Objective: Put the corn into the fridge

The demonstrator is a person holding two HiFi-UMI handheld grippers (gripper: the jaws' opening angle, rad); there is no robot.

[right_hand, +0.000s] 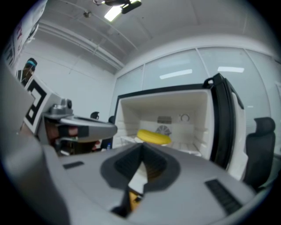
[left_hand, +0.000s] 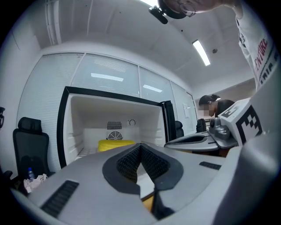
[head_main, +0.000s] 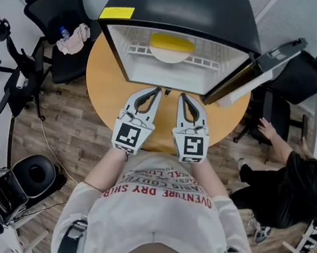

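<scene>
With the yellow corn (head_main: 172, 42) lying inside the black, white-lined mini fridge (head_main: 117, 52), the left gripper (head_main: 158, 91) and right gripper (head_main: 183, 96), both pinched together and empty, should probably nudge its open black door (head_main: 256, 70) shut gently.

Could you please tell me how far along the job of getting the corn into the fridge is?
Done: the corn lies on the shelf inside the fridge. In hand: nothing; the left gripper and right gripper are both shut and empty in front of it. Left: probably only the door, which stands open.
</scene>
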